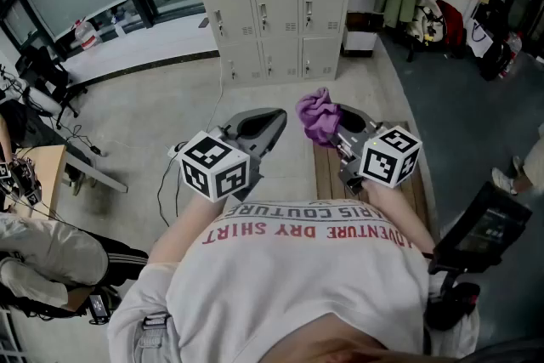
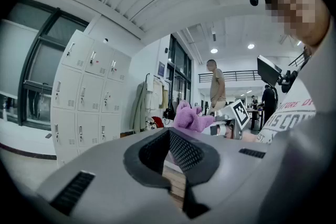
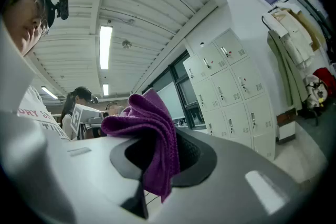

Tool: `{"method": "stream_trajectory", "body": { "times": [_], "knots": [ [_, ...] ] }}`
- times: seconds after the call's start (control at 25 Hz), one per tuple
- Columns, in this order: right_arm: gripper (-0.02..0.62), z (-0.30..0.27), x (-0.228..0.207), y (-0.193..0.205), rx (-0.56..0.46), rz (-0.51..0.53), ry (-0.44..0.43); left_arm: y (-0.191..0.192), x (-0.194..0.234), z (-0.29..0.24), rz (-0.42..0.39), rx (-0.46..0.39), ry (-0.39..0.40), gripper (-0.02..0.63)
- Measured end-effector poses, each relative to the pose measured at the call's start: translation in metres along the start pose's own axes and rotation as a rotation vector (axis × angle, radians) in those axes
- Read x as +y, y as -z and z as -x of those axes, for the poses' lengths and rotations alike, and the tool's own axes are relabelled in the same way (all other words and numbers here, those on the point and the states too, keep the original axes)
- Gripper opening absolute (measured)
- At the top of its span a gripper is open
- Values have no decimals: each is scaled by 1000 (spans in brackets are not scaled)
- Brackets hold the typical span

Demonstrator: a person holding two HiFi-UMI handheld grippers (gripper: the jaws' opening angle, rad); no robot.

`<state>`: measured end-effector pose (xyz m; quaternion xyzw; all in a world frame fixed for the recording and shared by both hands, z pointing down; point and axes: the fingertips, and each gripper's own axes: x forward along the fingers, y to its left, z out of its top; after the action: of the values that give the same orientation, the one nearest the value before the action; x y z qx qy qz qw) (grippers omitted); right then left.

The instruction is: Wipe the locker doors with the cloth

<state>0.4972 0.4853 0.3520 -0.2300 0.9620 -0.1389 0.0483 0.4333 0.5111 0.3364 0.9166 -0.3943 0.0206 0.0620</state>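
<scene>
Cloth [image 1: 315,115] in right claw [image 1: 333,132], lockers [image 1: 274,0] beyond

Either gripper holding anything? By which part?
Right gripper pinches the purple cloth at a bunched fold, ends free above and below. Left gripper shut, empty.

Left grey two-jaw gripper [image 1: 269,123]: held low in front of the chest, pointing forward, jaws together, nothing between them. Right grey two-jaw gripper [image 1: 334,130]: alongside at about the same level, jaws clamped on a crumpled purple cloth [image 1: 316,115] that bunches above the tips. Bare left forearm [image 1: 180,227] bent, close to the torso.
</scene>
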Motion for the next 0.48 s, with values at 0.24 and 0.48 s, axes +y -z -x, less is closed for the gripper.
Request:
{"method": "stream_trajectory", "body": {
  "times": [0.24, 0.48],
  "knots": [
    [64, 3, 2, 2, 13, -6, -4, -1, -4, -2, 4, 6, 2, 2],
    [66, 6, -1, 0, 4, -44, 1, -3, -4, -5, 18, 9, 4, 2]
  ]
}}
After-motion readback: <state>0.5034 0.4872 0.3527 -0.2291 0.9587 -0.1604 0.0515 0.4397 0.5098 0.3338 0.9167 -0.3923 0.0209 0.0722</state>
